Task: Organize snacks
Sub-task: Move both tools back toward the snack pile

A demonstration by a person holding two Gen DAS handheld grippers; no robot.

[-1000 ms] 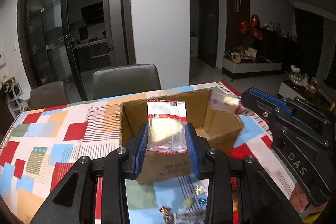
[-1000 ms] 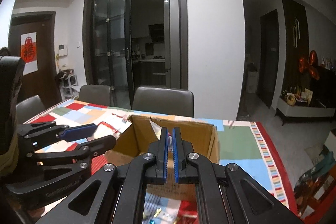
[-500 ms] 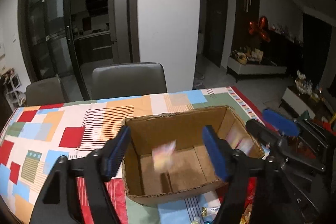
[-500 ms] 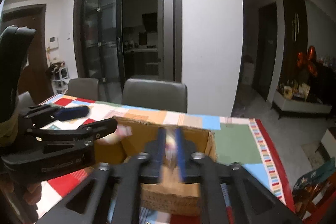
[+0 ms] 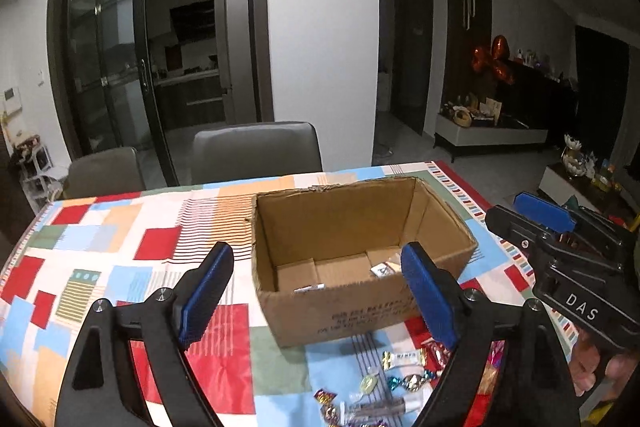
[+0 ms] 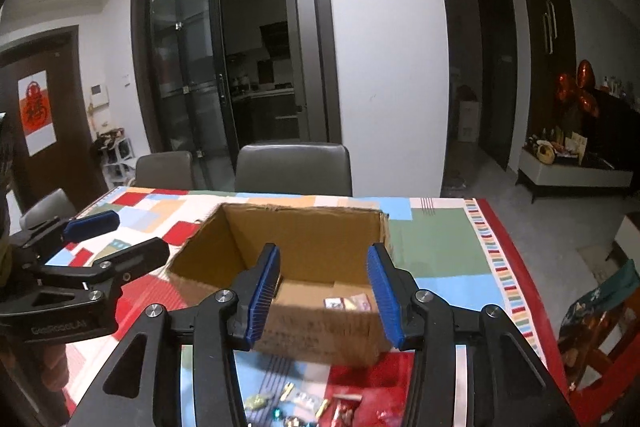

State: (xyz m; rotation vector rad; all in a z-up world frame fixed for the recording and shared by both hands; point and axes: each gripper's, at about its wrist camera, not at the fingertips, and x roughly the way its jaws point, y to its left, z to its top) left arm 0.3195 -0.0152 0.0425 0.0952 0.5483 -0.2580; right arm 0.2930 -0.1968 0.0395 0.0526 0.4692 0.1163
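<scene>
Right gripper [image 6: 323,291] jaws spread wide, empty, above near edge of cardboard box [image 6: 288,247]. Snack packets [image 6: 347,303] lie inside box. Loose candies [image 6: 304,405] on patchwork tablecloth [image 6: 440,251]. Left gripper [image 6: 116,235] at left, also spread.

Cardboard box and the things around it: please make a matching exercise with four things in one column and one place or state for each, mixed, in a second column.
Column one:
1. cardboard box
2. left gripper
3. loose candies
4. snack packets

Column two:
A. lying on the box floor
B. open and empty
C. standing on the patchwork tablecloth, top open
D. scattered on the cloth in front of the box

Pairs: 1-C, 2-B, 3-D, 4-A
</scene>
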